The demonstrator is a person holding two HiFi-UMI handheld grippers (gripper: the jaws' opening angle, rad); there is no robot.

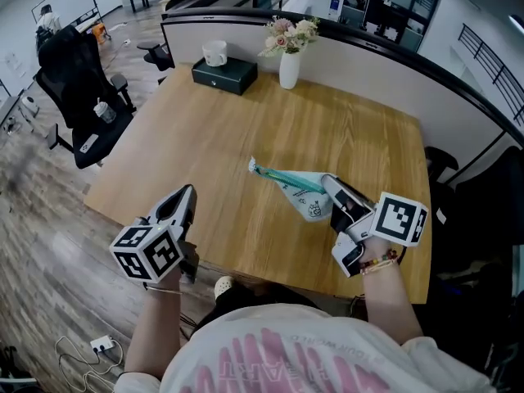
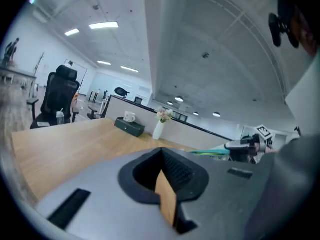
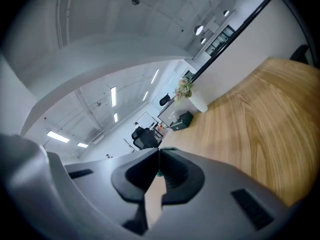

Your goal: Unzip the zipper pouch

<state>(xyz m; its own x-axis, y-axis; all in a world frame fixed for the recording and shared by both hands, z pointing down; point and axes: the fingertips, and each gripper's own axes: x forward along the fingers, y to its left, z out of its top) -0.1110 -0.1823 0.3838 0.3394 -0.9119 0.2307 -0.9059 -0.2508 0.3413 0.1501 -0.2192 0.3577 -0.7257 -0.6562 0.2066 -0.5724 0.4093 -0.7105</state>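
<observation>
A white zipper pouch [image 1: 306,201] with a teal zipper strip [image 1: 286,178] lies near the middle of the wooden table [image 1: 246,129]. My right gripper [image 1: 329,183] is shut on the pouch's right end, where the zipper stops. In the right gripper view a sliver of teal shows between the closed jaws of that gripper [image 3: 158,153]. My left gripper [image 1: 187,195] hovers over the table's front left edge, well left of the pouch, jaws together with nothing in them. From the left gripper [image 2: 161,150] I see the pouch [image 2: 212,152] and the right gripper [image 2: 244,146] far to the right.
A white vase of flowers [image 1: 289,68] stands at the table's back edge. A dark box [image 1: 224,75] with a white mug [image 1: 214,53] on it sits to its left. A black office chair [image 1: 80,97] stands left of the table, and a partition runs behind it.
</observation>
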